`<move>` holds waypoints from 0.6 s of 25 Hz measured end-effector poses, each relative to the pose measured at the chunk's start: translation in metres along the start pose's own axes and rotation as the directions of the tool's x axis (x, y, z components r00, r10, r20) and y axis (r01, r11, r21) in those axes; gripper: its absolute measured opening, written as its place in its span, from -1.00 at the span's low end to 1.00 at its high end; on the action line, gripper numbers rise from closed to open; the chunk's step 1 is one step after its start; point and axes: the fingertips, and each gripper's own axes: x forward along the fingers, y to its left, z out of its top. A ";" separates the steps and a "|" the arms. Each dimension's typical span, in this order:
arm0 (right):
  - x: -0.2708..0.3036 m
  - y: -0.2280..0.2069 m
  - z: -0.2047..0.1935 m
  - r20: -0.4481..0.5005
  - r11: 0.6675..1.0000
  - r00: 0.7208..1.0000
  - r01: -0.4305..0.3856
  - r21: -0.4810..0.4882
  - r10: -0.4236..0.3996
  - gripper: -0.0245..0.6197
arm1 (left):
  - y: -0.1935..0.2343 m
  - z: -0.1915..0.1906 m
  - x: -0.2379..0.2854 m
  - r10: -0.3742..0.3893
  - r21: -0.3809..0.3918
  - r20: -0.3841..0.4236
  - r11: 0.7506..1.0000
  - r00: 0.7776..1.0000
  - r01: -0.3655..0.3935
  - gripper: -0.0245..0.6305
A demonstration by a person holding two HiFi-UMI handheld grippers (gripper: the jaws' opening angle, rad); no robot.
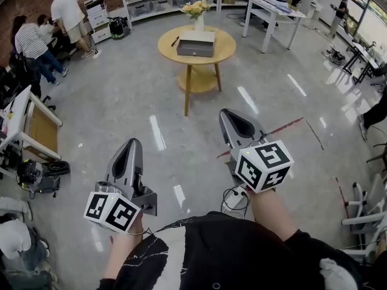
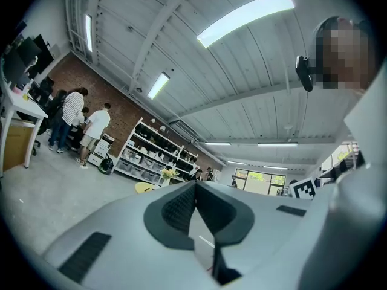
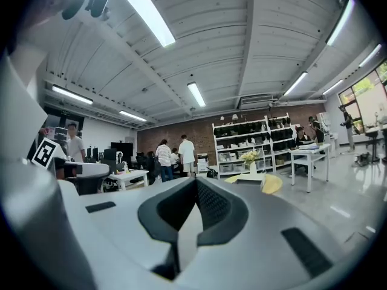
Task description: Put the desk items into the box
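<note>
- Head view shows the left gripper [image 1: 132,145] and the right gripper [image 1: 230,116] held out level over the floor [image 1: 133,101], side by side.
- Left gripper view shows its jaws pressed together with nothing between them.
- Right gripper view shows the same: jaws closed tight and empty.
- The round desk [image 1: 169,48] stands well ahead of both grippers, far out of reach.
- On the desk sits the gray box [image 1: 195,43]. Just to its left lies a thin dark thing that looks like a pen [image 1: 175,41], and a vase of flowers [image 1: 198,14] stands behind it.
- I think the job has not started yet. The pen is outside the box, and I cannot see inside the box.
- What is left: walk up to the desk, pick up the desk items and put them in the box.
</note>
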 end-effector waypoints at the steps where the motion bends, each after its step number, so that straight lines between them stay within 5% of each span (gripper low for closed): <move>1: 0.001 0.002 -0.003 -0.006 1.000 1.000 0.002 0.001 -0.002 -0.91 | 0.005 0.000 -0.003 0.012 -0.002 0.003 1.000 1.000 -0.012 -0.89; 12: 0.041 0.010 -0.033 -0.075 0.999 0.997 -0.012 0.034 0.014 -0.91 | 0.071 -0.007 -0.013 0.174 -0.002 0.004 0.985 0.985 -0.174 -0.89; 15: 0.060 0.001 -0.030 -0.071 0.999 0.997 -0.018 0.027 0.020 -0.91 | 0.080 -0.007 0.004 0.158 -0.002 -0.007 0.987 0.987 -0.158 -0.90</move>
